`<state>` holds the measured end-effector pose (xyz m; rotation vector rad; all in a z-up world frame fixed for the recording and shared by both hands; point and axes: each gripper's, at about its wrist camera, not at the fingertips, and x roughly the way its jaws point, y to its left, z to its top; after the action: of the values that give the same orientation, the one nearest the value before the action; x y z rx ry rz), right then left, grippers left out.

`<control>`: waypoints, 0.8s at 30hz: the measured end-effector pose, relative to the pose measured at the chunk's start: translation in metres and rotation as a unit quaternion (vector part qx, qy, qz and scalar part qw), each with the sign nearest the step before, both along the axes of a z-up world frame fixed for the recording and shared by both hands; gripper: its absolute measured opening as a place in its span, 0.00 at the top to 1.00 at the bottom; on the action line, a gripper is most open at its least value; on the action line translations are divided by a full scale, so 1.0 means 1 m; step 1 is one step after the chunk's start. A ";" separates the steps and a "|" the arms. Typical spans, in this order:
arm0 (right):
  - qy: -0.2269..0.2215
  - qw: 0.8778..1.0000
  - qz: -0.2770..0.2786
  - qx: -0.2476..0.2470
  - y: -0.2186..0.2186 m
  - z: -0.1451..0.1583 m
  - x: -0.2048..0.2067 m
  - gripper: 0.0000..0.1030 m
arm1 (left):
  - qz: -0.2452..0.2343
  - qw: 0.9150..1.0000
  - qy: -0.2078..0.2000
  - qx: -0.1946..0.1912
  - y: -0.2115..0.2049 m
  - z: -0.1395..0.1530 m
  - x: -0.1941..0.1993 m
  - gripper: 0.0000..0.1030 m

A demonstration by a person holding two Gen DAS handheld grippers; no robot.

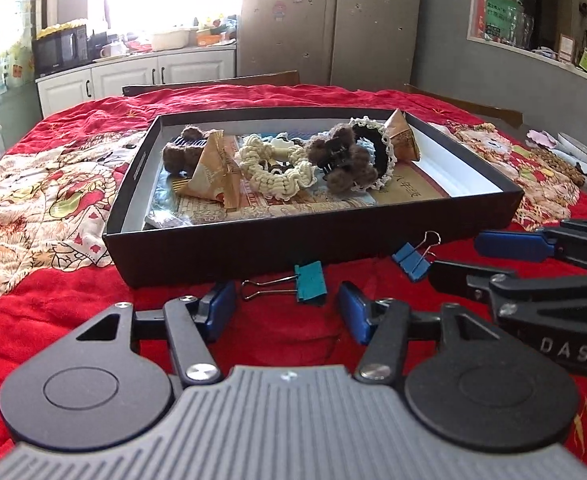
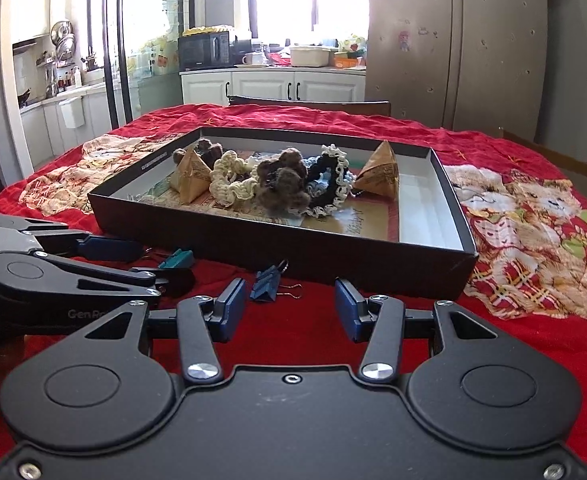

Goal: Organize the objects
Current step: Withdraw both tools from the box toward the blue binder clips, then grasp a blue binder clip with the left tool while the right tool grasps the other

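A: Where were the binder clips?
B: The teal binder clip [image 1: 310, 282] and the blue binder clip [image 1: 412, 261] lay on the red quilt [image 1: 53, 320], just before the black box [image 1: 229, 250].
A: Grippers?
B: The left gripper [image 1: 285, 316] and right gripper [image 2: 291, 312] stood open, grasping nothing. Approach step, I judged; next, close on one clip.

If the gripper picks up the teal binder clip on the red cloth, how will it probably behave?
The teal binder clip looks small, so probably light and stiff in its folded body. Its wire handles appear hinged and may swing or slip off the pads. It lies flat on the soft red cloth, so it should not roll, though the cloth may give.
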<state>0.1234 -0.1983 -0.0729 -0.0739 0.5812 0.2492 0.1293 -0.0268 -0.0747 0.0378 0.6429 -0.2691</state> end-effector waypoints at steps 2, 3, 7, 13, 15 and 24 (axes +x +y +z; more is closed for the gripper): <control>0.000 1.000 0.001 -0.003 0.002 -0.002 0.002 0.55 | 0.005 1.000 0.000 -0.001 0.000 0.000 0.001 0.34; 0.000 1.000 0.002 -0.006 0.004 -0.003 0.004 0.55 | 0.006 1.000 0.000 -0.002 -0.001 0.000 0.001 0.34; 0.001 1.000 0.008 -0.017 0.010 -0.006 0.008 0.56 | 0.017 1.000 -0.001 -0.005 0.000 0.000 0.001 0.41; 0.000 0.999 0.011 -0.031 0.018 -0.008 0.012 0.58 | 0.031 1.000 -0.003 0.002 0.001 0.000 0.001 0.51; 0.002 0.999 0.009 -0.041 0.022 -0.009 0.015 0.59 | 0.032 0.999 -0.003 0.001 0.001 0.000 0.001 0.51; 0.019 0.998 0.006 -0.056 0.026 -0.014 0.025 0.63 | 0.035 0.999 -0.003 0.001 0.003 0.000 0.000 0.51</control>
<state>0.1488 -0.1720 -0.0864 -0.1804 0.6332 0.2302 0.1295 -0.0235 -0.0746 0.0177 0.6370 -0.2012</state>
